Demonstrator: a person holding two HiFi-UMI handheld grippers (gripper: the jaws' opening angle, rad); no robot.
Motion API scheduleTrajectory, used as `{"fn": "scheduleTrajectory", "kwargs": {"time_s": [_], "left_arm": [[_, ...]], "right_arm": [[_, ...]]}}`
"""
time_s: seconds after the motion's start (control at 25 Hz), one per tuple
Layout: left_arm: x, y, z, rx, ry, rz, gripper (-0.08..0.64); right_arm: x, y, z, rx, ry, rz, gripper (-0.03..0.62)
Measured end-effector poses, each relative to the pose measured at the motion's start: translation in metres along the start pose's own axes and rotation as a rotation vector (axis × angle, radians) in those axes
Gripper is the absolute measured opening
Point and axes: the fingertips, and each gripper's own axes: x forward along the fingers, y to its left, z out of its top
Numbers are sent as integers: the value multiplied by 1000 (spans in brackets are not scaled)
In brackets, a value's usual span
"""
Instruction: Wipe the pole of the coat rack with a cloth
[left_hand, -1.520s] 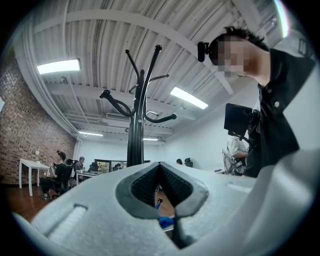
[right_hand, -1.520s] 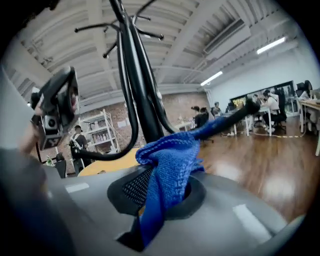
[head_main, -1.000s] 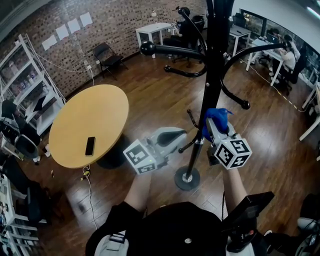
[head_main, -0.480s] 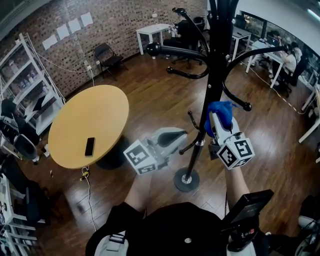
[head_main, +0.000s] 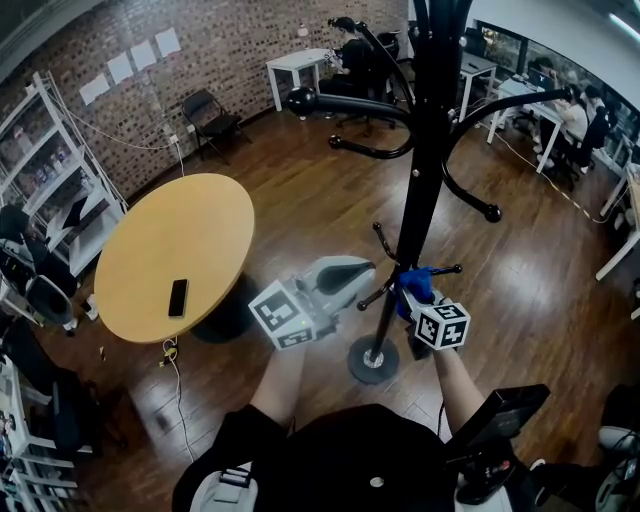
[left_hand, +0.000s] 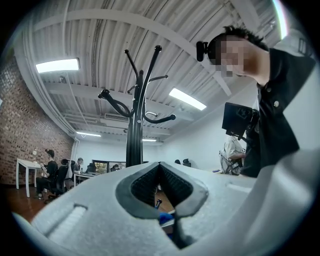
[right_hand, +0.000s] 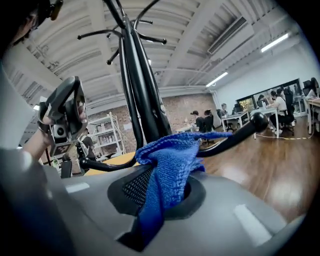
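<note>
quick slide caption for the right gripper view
Right gripper shut on a blue cloth, close by the black coat rack pole.

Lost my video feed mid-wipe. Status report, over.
Right gripper shut on blue cloth, low beside the pole. Left gripper jaws together, empty, left of the pole. Short lower pegs crowd the cloth.

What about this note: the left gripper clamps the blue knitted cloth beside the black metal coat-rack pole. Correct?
Wrong gripper. The right gripper clamps the blue knitted cloth beside the black metal coat-rack pole; the right gripper view shows it.
</note>
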Motion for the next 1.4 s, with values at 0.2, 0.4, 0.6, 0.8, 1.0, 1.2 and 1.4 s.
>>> {"fn": "scheduleTrajectory", "kwargs": {"time_s": [0.2, 0.4, 0.6, 0.8, 1.0, 1.2, 1.4], "left_arm": [[-5, 2, 4, -5, -19, -24, -3], [-17, 5, -6, -11, -28, -53, -3], [-17, 6, -10, -30, -47, -92, -3], [-26, 15, -11, -49, -56, -113, -3], [-4, 28, -9, -66, -53, -125, -3], [32, 27, -17, -60, -6, -147, -3], [42, 26, -31, -65, 25, -165, -3]], "right_arm": [[-7, 6, 23, 9, 34, -69, 43], [-37, 47, 149, -58, -214, -72, 43], [-78, 81, 274, -201, -568, -32, 43], [-81, 82, 271, -206, -666, -52, 43], [-48, 40, 177, -123, -494, -69, 43], [-16, 5, 73, -1, -277, -42, 43], [4, -5, -1, 66, -38, -69, 44]]}}
